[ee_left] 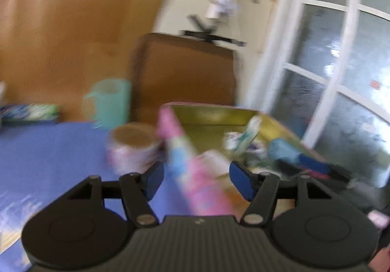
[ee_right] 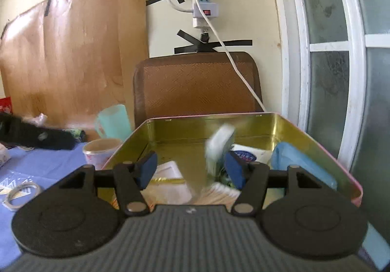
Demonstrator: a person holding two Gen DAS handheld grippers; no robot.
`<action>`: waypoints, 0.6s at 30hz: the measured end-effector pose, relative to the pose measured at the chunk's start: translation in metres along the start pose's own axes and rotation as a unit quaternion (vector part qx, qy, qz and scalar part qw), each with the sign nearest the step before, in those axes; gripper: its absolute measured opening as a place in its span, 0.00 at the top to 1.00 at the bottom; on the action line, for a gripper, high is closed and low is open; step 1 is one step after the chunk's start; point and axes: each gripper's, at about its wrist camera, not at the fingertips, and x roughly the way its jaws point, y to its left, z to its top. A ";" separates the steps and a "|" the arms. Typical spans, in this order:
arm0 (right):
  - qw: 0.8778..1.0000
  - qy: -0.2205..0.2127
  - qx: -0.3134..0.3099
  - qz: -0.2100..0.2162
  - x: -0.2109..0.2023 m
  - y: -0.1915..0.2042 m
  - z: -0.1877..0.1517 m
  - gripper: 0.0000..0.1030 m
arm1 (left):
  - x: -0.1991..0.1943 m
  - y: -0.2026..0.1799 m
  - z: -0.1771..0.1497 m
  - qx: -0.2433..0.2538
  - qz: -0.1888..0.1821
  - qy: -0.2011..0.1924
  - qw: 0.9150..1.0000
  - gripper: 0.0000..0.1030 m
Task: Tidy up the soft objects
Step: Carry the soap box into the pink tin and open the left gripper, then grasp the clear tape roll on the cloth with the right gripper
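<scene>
An open tin box (ee_right: pixel 316 140) with a gold inside and a pink patterned outside stands on the blue tablecloth. In it lie a light blue packet (ee_right: pixel 301 164), a white packet (ee_right: pixel 253 153), a flat white pack (ee_right: pixel 170 174) and a bundle of pale sticks (ee_right: pixel 219 192). My right gripper (ee_right: pixel 190 172) is open over the tin's near side. A small white and green packet (ee_right: pixel 219 147), blurred, is in the air beside its right pad. My left gripper (ee_left: pixel 198 181) is open, its fingers on either side of the tin's pink wall (ee_left: pixel 195 174). That view is blurred.
A patterned paper cup (ee_right: pixel 101 150) and a teal mug (ee_right: pixel 113 123) stand left of the tin. A tape roll (ee_right: pixel 22 192) lies on the cloth at the left, a dark object (ee_right: pixel 36 138) behind it. A brown chair back (ee_right: pixel 195 84) and a window (ee_right: pixel 341 52) stand behind.
</scene>
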 end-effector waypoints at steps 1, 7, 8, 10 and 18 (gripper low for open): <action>1.000 -0.012 0.003 0.009 -0.004 0.003 0.000 0.37 | -0.009 0.015 -0.006 -0.014 0.013 0.001 1.000 0.41; 0.988 -0.066 0.020 0.140 -0.022 0.048 0.009 0.08 | -0.075 0.115 -0.044 -0.128 0.134 0.004 0.983 0.41; 0.982 -0.049 0.018 0.182 -0.018 0.064 0.010 0.05 | -0.086 0.129 -0.049 -0.142 0.151 0.001 0.978 0.43; 0.970 0.005 -0.002 0.242 -0.003 0.098 0.008 0.05 | -0.108 0.154 -0.059 -0.172 0.177 -0.008 0.969 0.43; 0.940 0.156 -0.121 0.278 0.069 0.210 -0.026 0.05 | -0.145 0.199 -0.087 -0.226 0.162 -0.027 0.960 0.43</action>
